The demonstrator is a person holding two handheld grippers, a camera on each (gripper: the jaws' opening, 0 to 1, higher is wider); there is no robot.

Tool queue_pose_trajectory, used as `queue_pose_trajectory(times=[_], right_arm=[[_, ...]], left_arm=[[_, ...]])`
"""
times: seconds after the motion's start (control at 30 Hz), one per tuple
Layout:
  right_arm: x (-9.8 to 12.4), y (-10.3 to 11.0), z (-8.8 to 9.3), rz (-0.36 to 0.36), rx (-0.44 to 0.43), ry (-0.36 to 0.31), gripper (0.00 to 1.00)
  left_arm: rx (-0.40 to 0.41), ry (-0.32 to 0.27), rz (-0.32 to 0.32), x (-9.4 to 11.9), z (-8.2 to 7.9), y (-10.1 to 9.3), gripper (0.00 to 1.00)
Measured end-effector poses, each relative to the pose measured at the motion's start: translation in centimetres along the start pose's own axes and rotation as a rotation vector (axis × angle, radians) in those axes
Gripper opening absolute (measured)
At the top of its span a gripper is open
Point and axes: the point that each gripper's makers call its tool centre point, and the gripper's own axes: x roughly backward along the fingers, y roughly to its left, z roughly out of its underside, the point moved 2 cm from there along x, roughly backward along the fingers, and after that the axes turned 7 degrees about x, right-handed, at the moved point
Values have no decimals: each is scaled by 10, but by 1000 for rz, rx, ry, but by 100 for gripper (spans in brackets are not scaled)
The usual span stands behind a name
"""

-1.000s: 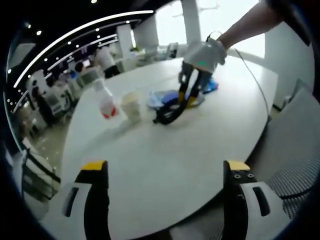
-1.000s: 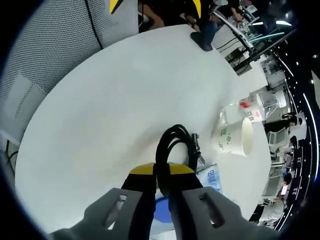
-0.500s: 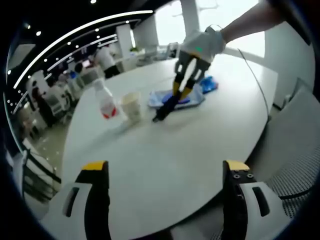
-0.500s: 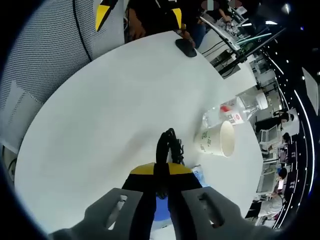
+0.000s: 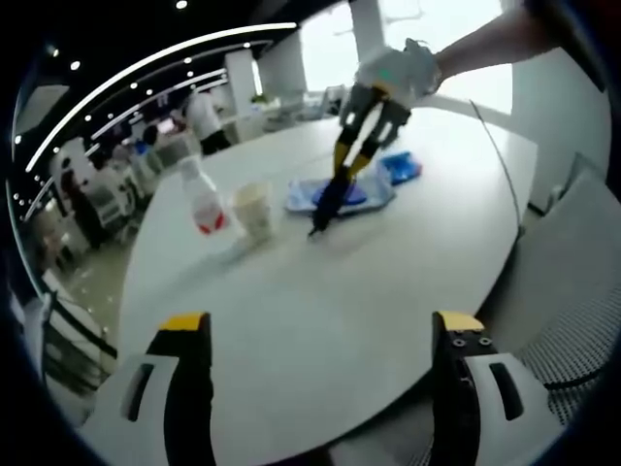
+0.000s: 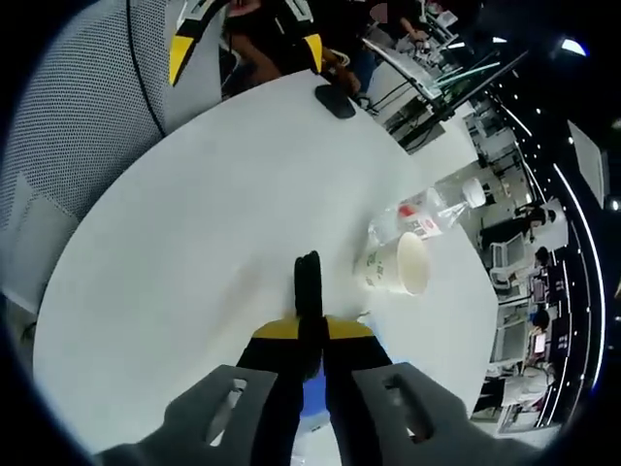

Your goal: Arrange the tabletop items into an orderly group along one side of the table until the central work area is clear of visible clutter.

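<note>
In the right gripper view my right gripper [image 6: 310, 332] is shut on a black coiled cable [image 6: 309, 282], which hangs edge-on above the white round table [image 6: 184, 223]. The left gripper view has the same gripper [image 5: 347, 163] coming in from the upper right in a gloved hand, the cable [image 5: 324, 204] dangling over a blue packet [image 5: 354, 194]. A paper cup [image 5: 254, 208] and a clear bottle with a red label [image 5: 204, 197] stand left of it. My left gripper [image 5: 322, 325] is open over the near table edge with nothing between its fingers.
A smaller blue packet [image 5: 400, 167] lies behind the large one. In the right gripper view the cup [image 6: 393, 264] and the bottle [image 6: 419, 214] are to the right, a flat black object [image 6: 335, 100] lies at the far edge, and a grey mesh chair [image 6: 68, 107] stands left.
My right gripper has risen and lifted the cable off the table; the coil now hangs narrow and straight. The left gripper has stayed still.
</note>
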Motion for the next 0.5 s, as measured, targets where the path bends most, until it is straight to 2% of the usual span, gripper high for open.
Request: queue_pose_trajectory(times=[0.5], right_arm=[[38, 6, 10, 61, -40, 35, 5]], left_arm=[[-27, -1, 30, -2, -2, -8, 91]])
